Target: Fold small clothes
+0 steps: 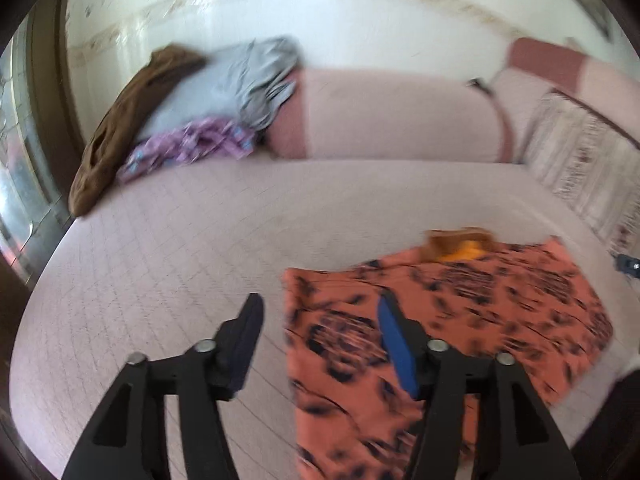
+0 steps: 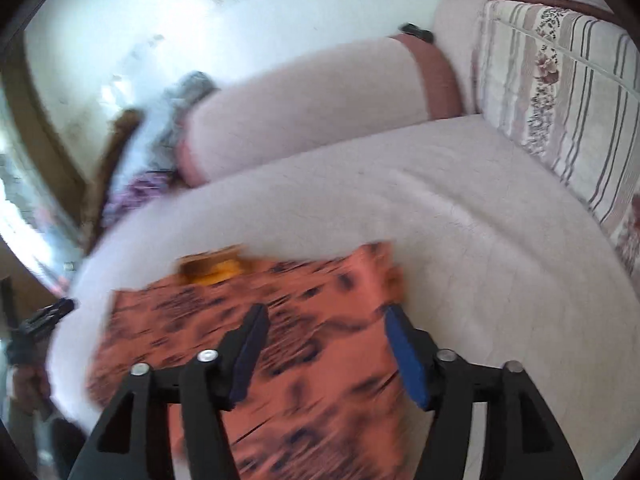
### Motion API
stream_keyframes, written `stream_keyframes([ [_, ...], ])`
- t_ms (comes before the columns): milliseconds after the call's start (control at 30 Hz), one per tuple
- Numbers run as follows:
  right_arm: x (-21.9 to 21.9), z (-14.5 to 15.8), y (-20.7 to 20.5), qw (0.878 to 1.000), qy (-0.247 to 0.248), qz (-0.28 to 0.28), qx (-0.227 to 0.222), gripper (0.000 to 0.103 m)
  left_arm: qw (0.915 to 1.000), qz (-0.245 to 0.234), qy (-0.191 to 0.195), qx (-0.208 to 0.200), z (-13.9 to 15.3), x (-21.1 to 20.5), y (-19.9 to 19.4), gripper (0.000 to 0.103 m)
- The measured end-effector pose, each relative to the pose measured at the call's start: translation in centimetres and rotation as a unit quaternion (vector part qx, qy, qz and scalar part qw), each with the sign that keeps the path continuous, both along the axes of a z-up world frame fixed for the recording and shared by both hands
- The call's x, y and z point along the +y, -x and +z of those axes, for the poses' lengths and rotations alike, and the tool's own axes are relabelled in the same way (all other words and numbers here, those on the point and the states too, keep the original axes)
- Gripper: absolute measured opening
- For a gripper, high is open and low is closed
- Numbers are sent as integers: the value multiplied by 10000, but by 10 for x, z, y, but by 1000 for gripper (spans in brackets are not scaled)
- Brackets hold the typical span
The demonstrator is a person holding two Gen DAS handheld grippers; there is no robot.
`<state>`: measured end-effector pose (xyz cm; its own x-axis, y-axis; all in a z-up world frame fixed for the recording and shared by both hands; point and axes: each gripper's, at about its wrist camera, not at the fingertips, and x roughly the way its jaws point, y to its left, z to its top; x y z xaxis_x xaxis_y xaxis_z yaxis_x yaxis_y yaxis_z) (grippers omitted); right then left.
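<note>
An orange garment with a dark pattern (image 1: 460, 320) lies flat on the pale pink cover (image 1: 168, 264), and it also shows in the right wrist view as the orange garment (image 2: 312, 360). A small tan and yellow piece (image 1: 460, 246) lies at its far edge. My left gripper (image 1: 320, 300) hovers open over the garment's left edge, one finger over the bare cover and nothing between the jaws. My right gripper (image 2: 326, 312) hangs open above the garment's right half, with no cloth between its pads. Both views are blurred.
A pile of brown, grey and purple clothes (image 1: 192, 112) lies at the back left against the wall. A long pink bolster (image 1: 400, 116) runs along the back. A striped floral cushion (image 2: 560, 92) stands at the right. A window lies far left.
</note>
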<state>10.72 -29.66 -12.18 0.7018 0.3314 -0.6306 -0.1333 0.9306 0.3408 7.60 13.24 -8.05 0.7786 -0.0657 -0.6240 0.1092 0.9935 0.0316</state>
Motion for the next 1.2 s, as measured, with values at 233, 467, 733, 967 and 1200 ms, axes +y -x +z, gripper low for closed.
stream_keyframes([
  [233, 28, -44, 77, 9951, -854, -196, 463, 72, 9920, 130, -297, 1220, -97, -30, -8, 72],
  [467, 14, -27, 114, 9956, -780, -440, 283, 72, 9978, 472, 278, 375, -55, -26, 10, 74],
  [733, 6, 6, 135, 9931, -998, -607, -56, 75, 9975, 437, 53, 560, -95, -23, 11, 76],
  [967, 23, 13, 145, 9949, -848, -546, -69, 75, 9981, 579, 67, -196, -73, -19, 37, 76],
  [1200, 38, 13, 142, 9964, -751, -390, -34, 75, 9942, 825, 404, 564, -90, -2, 26, 80],
])
